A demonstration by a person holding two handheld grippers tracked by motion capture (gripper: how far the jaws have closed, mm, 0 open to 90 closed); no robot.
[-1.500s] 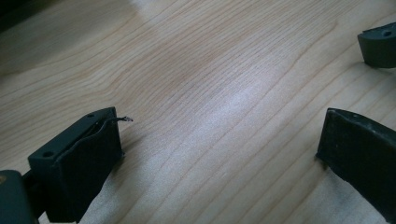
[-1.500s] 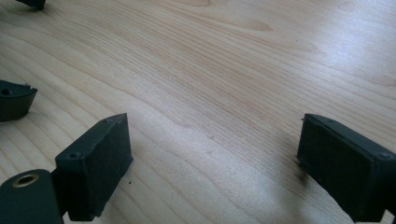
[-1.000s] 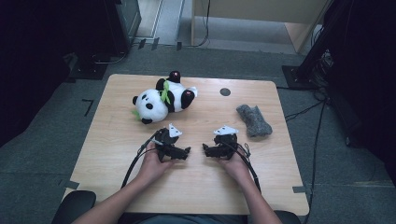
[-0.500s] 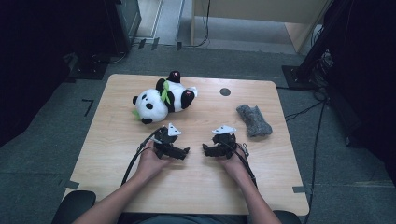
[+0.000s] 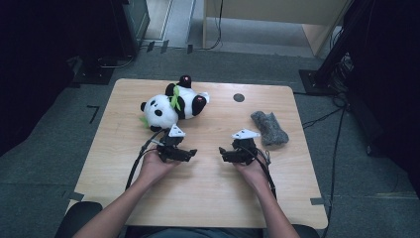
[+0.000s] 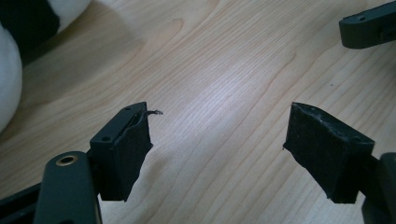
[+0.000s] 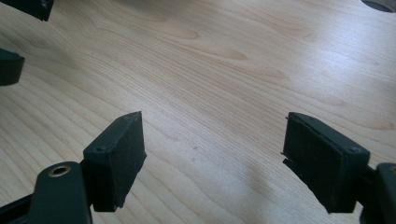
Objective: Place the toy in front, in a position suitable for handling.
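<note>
With the panda toy [image 5: 173,104] lying just beyond the left gripper [image 5: 185,153], both it and the right gripper [image 5: 225,154] have just been narrowing on nothing, so reaching now could nudge the toy away.

Black-and-white panda [image 5: 173,105], grey cloth [image 5: 269,128]

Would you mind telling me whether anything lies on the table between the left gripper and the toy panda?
Nothing visible does. The left gripper is open and empty, and bare table lies between it and the toy panda.
</note>
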